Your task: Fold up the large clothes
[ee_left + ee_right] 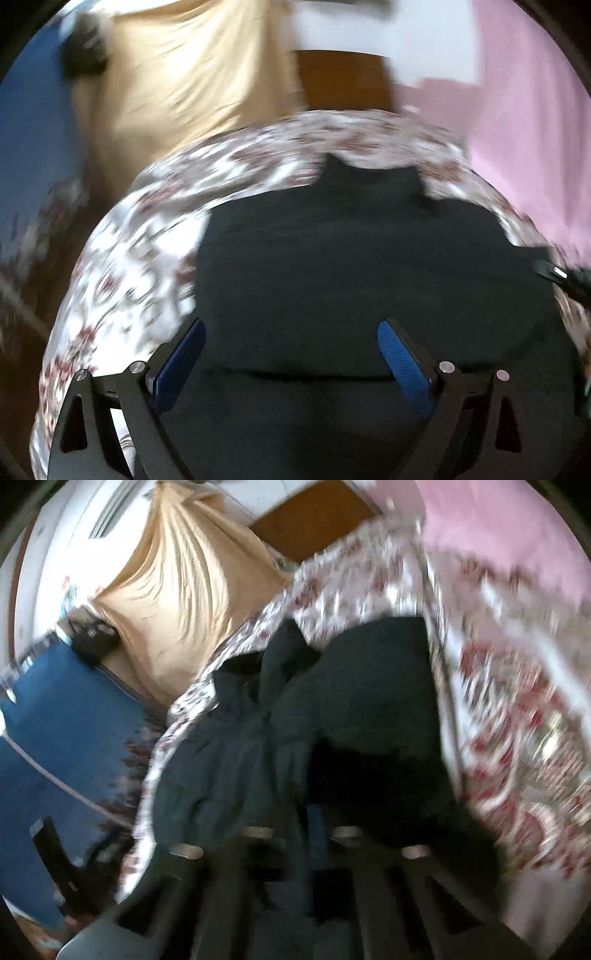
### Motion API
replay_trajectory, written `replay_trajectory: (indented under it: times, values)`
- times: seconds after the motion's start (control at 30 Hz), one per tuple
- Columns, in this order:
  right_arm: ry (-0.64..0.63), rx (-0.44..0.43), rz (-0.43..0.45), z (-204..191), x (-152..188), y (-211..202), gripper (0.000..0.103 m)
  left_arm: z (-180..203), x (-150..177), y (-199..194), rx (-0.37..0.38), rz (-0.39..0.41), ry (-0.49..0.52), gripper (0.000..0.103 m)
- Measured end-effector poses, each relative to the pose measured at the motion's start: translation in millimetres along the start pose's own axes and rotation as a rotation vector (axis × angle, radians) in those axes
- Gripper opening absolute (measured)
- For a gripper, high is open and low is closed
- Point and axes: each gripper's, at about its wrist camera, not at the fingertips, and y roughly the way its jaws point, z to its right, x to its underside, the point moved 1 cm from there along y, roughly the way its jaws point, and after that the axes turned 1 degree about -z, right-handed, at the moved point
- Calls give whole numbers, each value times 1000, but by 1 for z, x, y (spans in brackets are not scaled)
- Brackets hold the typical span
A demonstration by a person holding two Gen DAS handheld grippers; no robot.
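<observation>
Black fabric fills the lower middle of both views: a dark garment (351, 266) lies spread on a floral bedsheet (122, 258) printed in white and dull red. In the left wrist view the left gripper (291, 362) sits at the bottom of the frame with its two blue-padded fingers (402, 365) standing wide apart above the cloth, and nothing is caught between them. The garment's far edge shows a short raised neck or collar shape at centre frame. At the right edge of that view a small part of the other tool (557, 275) pokes in over the garment's side. In the right wrist view the picture is heavily blurred; the same dark garment (332, 709) runs from the centre down to the bottom, bunched into folds along its middle. The right gripper (314, 830) appears at the bottom centre with its fingers drawn together, and dark cloth lies all round and against them, so it looks closed on the dark garment, though the blur hides the exact contact. A tan curtain (177, 590) hangs at the upper left, a brown wooden panel (314, 517) sits at the top centre, a pink cloth (498, 535) covers the upper right, and a blue surface (62, 731) fills the left side.
</observation>
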Motion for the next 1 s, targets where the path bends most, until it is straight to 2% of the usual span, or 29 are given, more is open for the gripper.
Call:
replay_trajectory:
  times: [0.07,0.17,0.2,0.33,0.4,0.5,0.6,0.63,0.67,0.73,0.77,0.83,0.87,0.93,1.0]
  values:
    - [-97,44,83,-18,-12,-14,3,-31,-2,8,10,-10,-87,94]
    - [-243,170,195,-44,-36,-24,3,-55,-4,19,9,-6,-146,94]
    - [-277,206,206,-49,-42,-22,3,-59,-6,24,5,-13,-150,94]
    - [-269,282,146,-43,-53,6,3,-63,-14,49,-16,-24,-135,94]
    - [-263,348,129,-31,-50,19,6,-62,-15,64,-40,-49,-116,94]
    - [-228,390,101,-15,-45,36,10,-56,-16,84,-62,-93,-109,94]
    - [-229,428,135,-16,-44,29,18,-48,-20,77,10,-33,-135,94]
    - [-256,438,174,-24,-42,22,28,-42,-23,72,47,1,-130,94]
    - [-290,435,211,-33,-39,15,45,-36,-26,69,71,25,-119,94]
    - [-356,379,260,-51,-32,7,57,-18,-32,67,124,46,-76,94]
    - [-409,323,264,-62,-28,7,57,-7,-34,68,145,41,-46,94]
    - [-466,276,209,-77,-22,16,57,15,-36,77,138,15,16,94]
    - [-490,262,159,-79,-18,28,56,26,-35,85,106,-14,57,95]
    - [-503,278,97,-77,-13,44,56,36,-30,100,55,-51,98,95]
    - [-457,321,23,-61,-12,63,56,35,-24,109,60,-50,83,101]
